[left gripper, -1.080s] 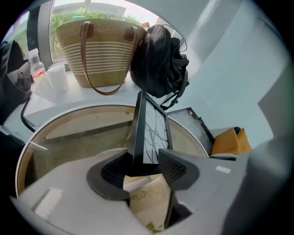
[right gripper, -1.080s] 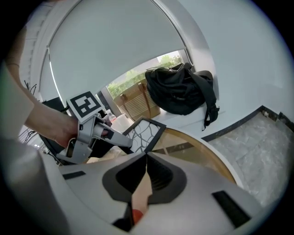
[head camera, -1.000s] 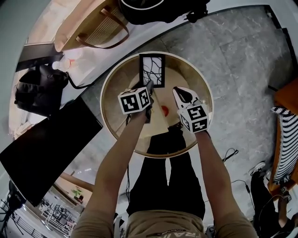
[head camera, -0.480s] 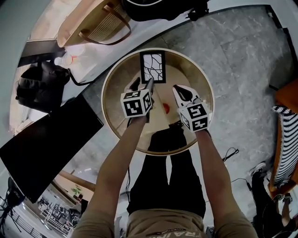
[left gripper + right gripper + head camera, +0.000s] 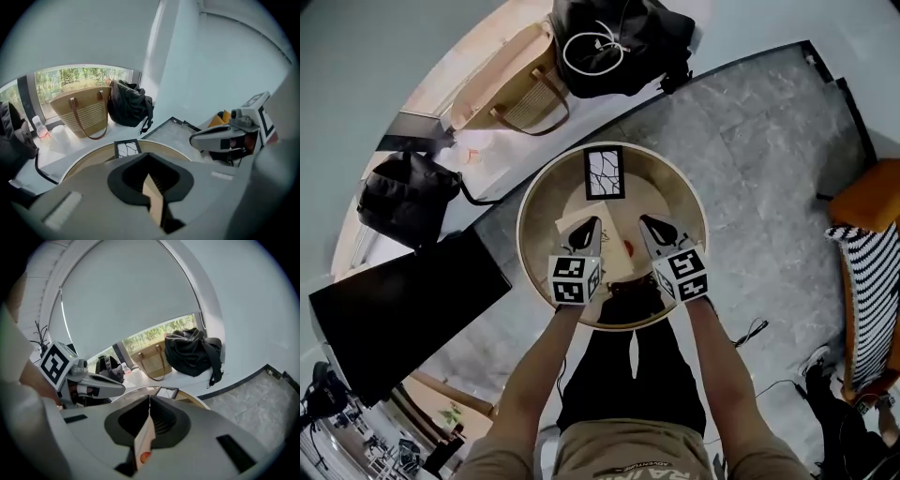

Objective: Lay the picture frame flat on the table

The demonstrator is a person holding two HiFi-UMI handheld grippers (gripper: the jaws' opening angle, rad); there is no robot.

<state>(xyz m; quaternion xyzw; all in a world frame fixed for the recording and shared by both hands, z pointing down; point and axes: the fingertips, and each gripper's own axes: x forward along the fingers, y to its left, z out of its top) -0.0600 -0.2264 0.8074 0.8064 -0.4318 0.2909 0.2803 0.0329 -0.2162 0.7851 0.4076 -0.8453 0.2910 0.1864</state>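
Observation:
The black picture frame (image 5: 605, 173), with a white print of dark branching lines, lies flat at the far side of the round wooden table (image 5: 536, 211). It also shows past the jaws in the left gripper view (image 5: 127, 148) and in the right gripper view (image 5: 168, 391). My left gripper (image 5: 587, 226) hovers over the table's near half, well short of the frame, shut with nothing in it. Beside it my right gripper (image 5: 647, 223) is shut and empty too.
A pale sheet (image 5: 567, 223) and a small red dot (image 5: 627, 247) lie on the table between the grippers. Behind the table on a white ledge sit a straw tote (image 5: 508, 89), a black backpack (image 5: 619, 42) and a black bag (image 5: 401, 192). A black panel (image 5: 394, 309) stands left, an orange seat (image 5: 870, 199) right.
My left gripper has drawn back from beside the frame toward the person, and its jaws have shut. The right gripper has also drawn back a little. The frame stays flat.

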